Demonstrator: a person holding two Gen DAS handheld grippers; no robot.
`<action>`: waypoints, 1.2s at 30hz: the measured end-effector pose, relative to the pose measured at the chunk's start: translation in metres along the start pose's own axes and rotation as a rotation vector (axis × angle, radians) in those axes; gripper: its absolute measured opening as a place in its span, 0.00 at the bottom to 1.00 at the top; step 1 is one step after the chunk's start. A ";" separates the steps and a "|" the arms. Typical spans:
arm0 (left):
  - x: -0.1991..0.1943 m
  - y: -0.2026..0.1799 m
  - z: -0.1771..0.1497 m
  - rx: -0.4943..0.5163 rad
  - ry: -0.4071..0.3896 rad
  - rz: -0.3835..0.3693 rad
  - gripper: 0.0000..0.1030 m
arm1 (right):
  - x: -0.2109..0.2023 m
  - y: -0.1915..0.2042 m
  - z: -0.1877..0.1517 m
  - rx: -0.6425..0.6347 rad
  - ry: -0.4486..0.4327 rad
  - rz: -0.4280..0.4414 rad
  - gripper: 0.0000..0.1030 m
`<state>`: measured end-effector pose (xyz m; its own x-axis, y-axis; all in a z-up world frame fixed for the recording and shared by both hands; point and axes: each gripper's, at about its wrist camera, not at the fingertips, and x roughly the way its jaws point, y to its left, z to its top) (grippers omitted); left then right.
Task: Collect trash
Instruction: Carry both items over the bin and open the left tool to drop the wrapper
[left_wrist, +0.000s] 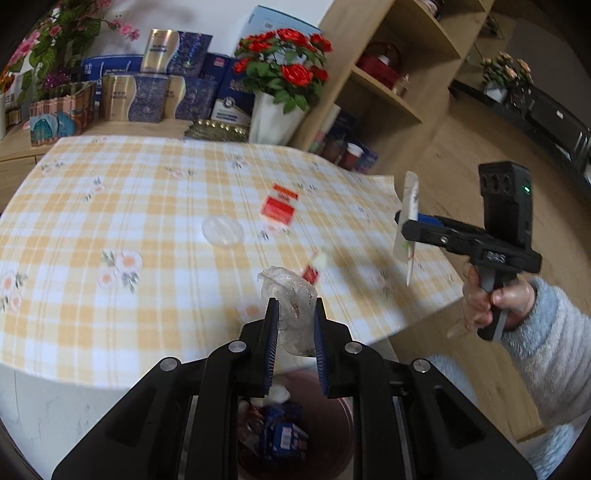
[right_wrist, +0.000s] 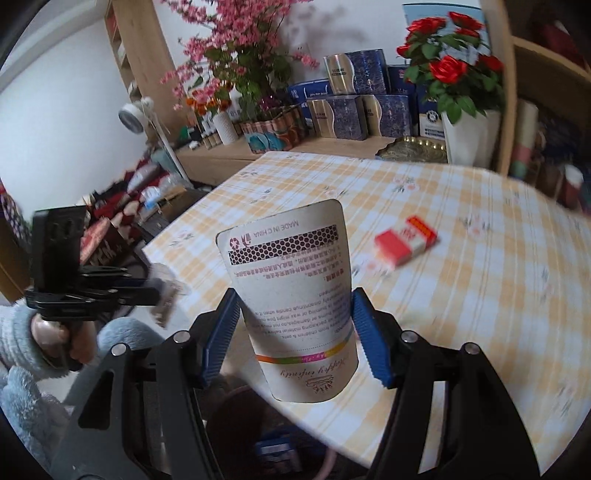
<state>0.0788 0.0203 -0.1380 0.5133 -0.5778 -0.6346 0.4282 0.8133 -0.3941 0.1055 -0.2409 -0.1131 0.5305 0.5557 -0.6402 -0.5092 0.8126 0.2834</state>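
My left gripper (left_wrist: 294, 325) is shut on a crumpled clear plastic wrapper (left_wrist: 291, 299), held above a dark red trash bin (left_wrist: 332, 417) that holds several wrappers, at the table's near edge. My right gripper (right_wrist: 295, 332) is shut on a white paper pouch (right_wrist: 295, 295) with printed text, also above the bin (right_wrist: 236, 413). The right gripper with its pouch (left_wrist: 406, 221) shows at the right of the left wrist view. On the yellow checked tablecloth (left_wrist: 110, 206) lie a red and white box (left_wrist: 279, 206), a clear plastic lid (left_wrist: 222, 230) and a small red and white scrap (left_wrist: 314, 267).
Blue and gold boxes (left_wrist: 155, 96), a white pot of red roses (left_wrist: 280, 77) and a gold tray (left_wrist: 218, 129) stand on the wooden sideboard behind the table. A wooden shelf unit (left_wrist: 388, 81) stands at the right. Pink flowers (right_wrist: 236, 48) stand at the back left.
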 end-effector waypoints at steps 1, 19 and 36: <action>0.001 -0.004 -0.009 0.003 0.011 -0.002 0.17 | -0.005 0.004 -0.013 0.020 -0.018 0.005 0.61; 0.072 -0.013 -0.135 0.012 0.207 0.005 0.17 | 0.005 0.044 -0.170 0.301 -0.050 0.076 0.61; 0.092 -0.017 -0.145 0.044 0.244 0.062 0.40 | 0.042 0.030 -0.197 0.360 0.065 0.051 0.61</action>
<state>0.0107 -0.0367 -0.2861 0.3471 -0.4888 -0.8004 0.4365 0.8396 -0.3234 -0.0211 -0.2276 -0.2727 0.4609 0.5939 -0.6595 -0.2567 0.8006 0.5415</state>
